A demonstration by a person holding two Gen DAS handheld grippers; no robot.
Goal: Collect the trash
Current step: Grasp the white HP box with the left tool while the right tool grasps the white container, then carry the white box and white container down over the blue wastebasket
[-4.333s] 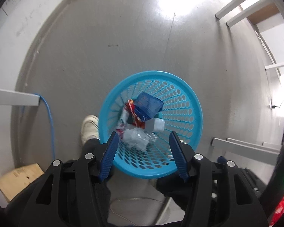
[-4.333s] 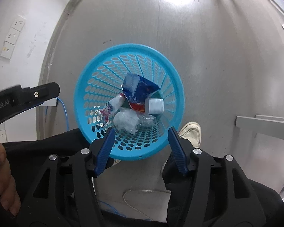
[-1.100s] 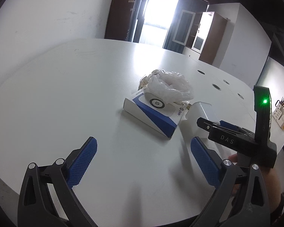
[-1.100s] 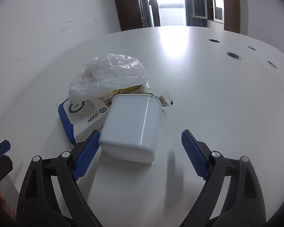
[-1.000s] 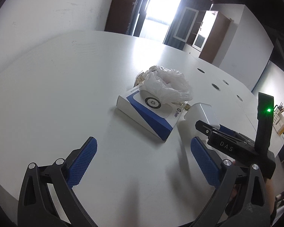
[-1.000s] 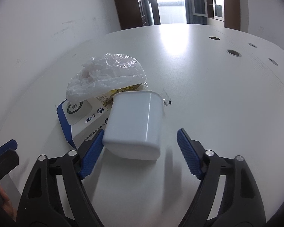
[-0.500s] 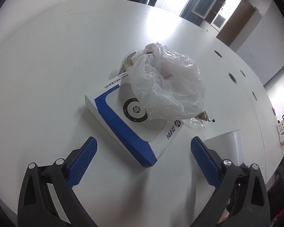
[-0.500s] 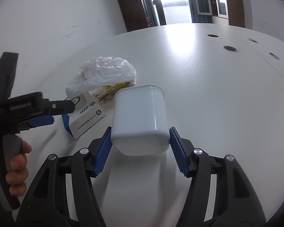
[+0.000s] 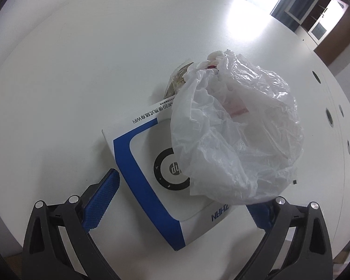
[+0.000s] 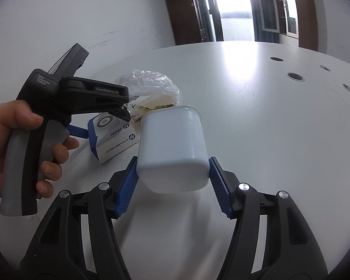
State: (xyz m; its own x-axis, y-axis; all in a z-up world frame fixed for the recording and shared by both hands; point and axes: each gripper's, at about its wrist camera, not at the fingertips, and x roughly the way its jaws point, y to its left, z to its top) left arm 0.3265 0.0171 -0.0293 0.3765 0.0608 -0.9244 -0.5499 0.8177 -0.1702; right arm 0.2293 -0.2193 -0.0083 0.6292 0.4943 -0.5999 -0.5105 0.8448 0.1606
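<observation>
On a white table (image 9: 81, 70), the left gripper (image 9: 182, 200), jaws spread, straddles a blue-and-white box (image 9: 151, 175) under a crumpled plastic bag (image 9: 240, 140); closing squarely on the box's sides should keep it from slipping. The right gripper (image 10: 172, 182) is clamped on a white tub (image 10: 172, 151).

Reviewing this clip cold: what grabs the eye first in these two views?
The white plastic tub clamped between the right gripper pads, lifted close to the lens. In the left wrist view, a crumpled clear plastic bag draped over a blue-and-white box on the white table, the open left gripper straddling the box.
</observation>
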